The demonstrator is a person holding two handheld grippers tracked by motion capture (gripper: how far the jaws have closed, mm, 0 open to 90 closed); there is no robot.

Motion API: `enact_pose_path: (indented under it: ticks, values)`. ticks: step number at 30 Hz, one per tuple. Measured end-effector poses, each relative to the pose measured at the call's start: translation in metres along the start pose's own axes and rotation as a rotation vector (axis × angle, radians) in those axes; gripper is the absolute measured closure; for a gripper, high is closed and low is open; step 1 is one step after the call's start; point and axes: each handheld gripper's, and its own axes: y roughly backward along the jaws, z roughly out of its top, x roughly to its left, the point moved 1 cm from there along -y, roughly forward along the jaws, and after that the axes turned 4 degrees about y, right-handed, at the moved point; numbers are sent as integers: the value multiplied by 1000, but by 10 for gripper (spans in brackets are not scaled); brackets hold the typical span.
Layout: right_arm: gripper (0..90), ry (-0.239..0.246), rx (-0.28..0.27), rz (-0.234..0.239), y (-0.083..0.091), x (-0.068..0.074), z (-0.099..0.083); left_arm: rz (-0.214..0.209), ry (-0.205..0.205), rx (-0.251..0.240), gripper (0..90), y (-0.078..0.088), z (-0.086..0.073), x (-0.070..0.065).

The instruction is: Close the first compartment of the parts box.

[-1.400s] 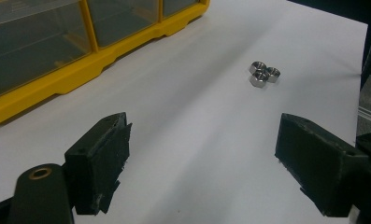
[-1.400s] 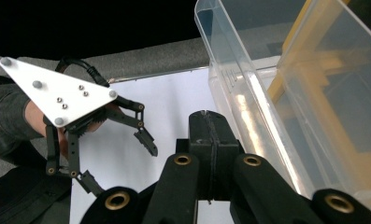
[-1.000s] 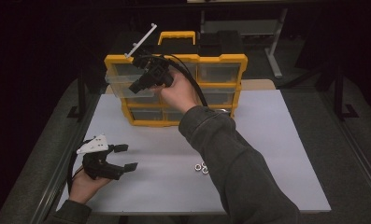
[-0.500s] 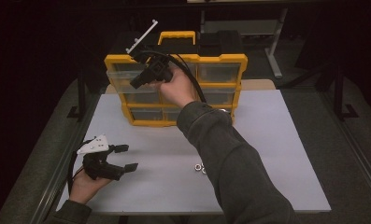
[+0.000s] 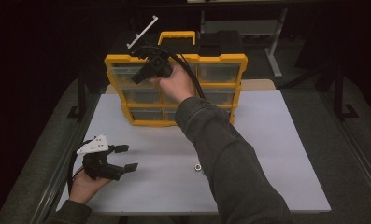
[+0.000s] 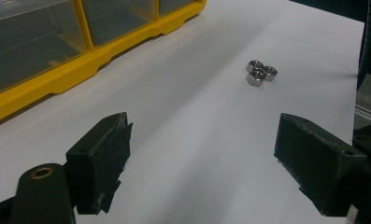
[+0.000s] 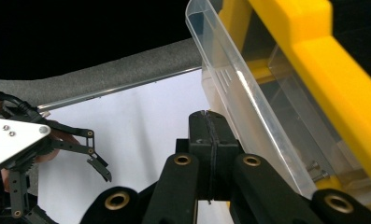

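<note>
Drawer [image 7: 248,116], clear plastic, top-left compartment of the yellow organiser [image 5: 176,88]; pulled partly out of its slot, at the far side of the white table [image 5: 276,140].

Near edge: left gripper [image 5: 122,158], held low in the person's left hand [image 5: 82,186] just above the table surface, jaws spread wide with nothing between them.

Mid-table: cluster of hex nuts [image 6: 260,73], metal, lying loose on the white surface, well apart from the organiser.

Far: right gripper [image 7: 209,126], raised at the organiser's upper-left corner, jaws pressed together and empty, tips just beside the drawer's transparent front wall; contact cannot be told.
</note>
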Motion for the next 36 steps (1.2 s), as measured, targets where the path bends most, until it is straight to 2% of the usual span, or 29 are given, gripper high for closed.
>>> enact_pose_path:
  ticks: [3, 12, 22, 24, 28, 32, 33, 36]
  values:
    - [888, -6, 1, -10, 1, -3, 0, 1, -9, 0, 189, 1, 0, 0]
    - [888, -33, 0, -33, 5, -13, -3, 0, -1, -2, 187, 1, 0, 0]
    - [888, -22, -2, -75, 4, -13, -2, 3, -12, -4, 190, 1, 1, 1]
    - [888, -23, -3, -76, 4, -12, -2, -1, 1, -6, 190, 0, 1, 1]
    - [888, -16, -3, -94, 2, -14, -2, 0, 2, -9, 189, -1, 1, 1]
    - [885, -14, -9, -95, 2, -13, -2, -1, 8, -7, 189, -1, 1, 2]
    - [864, 0, -10, -95, 2, -13, -3, 1, 7, -7, 189, -1, 1, 2]
    - [836, 8, -17, -74, 2, -11, -3, 1, 11, -10, 189, 0, 1, 2]
